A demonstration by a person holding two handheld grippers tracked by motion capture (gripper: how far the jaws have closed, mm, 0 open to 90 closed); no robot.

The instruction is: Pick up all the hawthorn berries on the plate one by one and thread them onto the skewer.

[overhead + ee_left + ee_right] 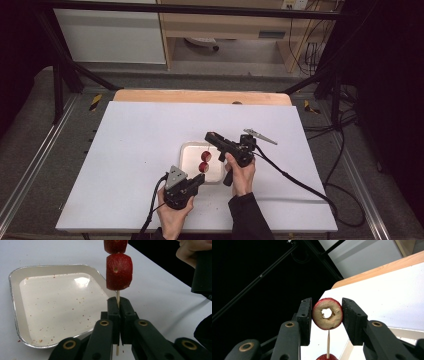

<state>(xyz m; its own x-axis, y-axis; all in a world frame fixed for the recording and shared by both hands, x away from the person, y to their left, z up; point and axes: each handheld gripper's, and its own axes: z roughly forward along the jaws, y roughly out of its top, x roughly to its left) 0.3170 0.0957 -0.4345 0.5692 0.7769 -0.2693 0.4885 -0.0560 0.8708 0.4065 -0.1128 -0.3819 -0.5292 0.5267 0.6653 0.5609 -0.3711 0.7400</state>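
The high view is evenly lit from above: the white table [150, 150] is bright, its surroundings fall off into deep black at the left and right, and soft, short shadows lie under the hands. In the left gripper view a white glare patch sits on the tray [57, 302], and the near black jaws are slightly soft while the tray's red specks stay sharp. The right gripper view is half black background on the left, with the fruit slice [327, 314] in focus and the far table blown out to plain white.

White tabletop [150, 150] with a wooden far edge [200, 96]. Black metal frame [60, 75] surrounds it. Grey floor [30, 115], white cabinet [110, 35], wooden shelf unit [225, 25], cables [340, 150] at right.
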